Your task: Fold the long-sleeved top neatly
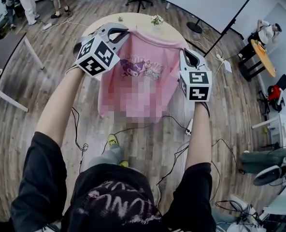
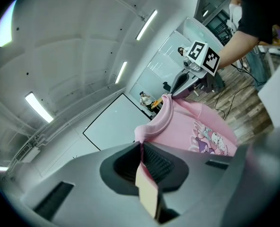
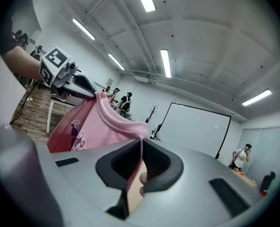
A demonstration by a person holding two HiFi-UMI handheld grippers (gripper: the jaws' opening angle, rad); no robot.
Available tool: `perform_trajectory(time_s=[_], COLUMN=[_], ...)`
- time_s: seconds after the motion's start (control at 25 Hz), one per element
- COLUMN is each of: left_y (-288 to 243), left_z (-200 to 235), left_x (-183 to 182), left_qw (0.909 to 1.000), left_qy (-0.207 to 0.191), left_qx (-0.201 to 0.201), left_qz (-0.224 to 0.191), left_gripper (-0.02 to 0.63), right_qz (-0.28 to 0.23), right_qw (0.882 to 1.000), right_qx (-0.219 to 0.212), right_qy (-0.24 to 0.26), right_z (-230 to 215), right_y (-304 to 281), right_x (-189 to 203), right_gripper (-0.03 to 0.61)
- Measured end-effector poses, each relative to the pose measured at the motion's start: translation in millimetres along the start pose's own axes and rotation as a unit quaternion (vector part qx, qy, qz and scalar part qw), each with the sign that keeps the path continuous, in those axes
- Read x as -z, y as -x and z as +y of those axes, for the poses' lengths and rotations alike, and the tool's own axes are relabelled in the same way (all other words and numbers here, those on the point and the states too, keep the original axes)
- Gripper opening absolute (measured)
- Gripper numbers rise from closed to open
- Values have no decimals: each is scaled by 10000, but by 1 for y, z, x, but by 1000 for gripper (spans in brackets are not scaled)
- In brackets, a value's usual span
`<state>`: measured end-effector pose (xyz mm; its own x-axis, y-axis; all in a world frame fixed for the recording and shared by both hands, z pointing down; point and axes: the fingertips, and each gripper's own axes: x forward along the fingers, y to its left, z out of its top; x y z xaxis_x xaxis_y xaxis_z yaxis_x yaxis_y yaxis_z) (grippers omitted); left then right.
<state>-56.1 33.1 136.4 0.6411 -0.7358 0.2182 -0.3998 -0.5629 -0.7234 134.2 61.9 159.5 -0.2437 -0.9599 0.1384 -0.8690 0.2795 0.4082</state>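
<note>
Evidently no folding was done yet: the pink long-sleeved top (image 1: 142, 83) hung open in the air with no fold visible in it, so every fold was left to make. The left gripper (image 2: 142, 148) had its jaws pressed together on the fabric of the upper edge, near the collar, and the right gripper (image 3: 141, 145) pinched the opposite side of that edge likewise. From each tool the top stretched across to the other and draped below both, printed front toward the person, with the round table (image 1: 133, 19) beyond the grippers.
</note>
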Motion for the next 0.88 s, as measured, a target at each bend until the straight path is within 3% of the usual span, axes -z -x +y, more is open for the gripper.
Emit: perform_trajectory(time_s=[0.44, 0.88], left_y=[-131, -221], left_z=[13, 39], left_x=[73, 138], left_qw=[9987, 9957], left_qy=[187, 269], left_qx=[440, 837], left_qz=[149, 287], left_gripper=[29, 29], right_qz=[522, 811], right_qw=[9981, 9952], right_qx=[-38, 13], right_qy=[-320, -549], right_z=[-36, -50], right_y=[-124, -221], right_x=[71, 107], right_gripper=[18, 18])
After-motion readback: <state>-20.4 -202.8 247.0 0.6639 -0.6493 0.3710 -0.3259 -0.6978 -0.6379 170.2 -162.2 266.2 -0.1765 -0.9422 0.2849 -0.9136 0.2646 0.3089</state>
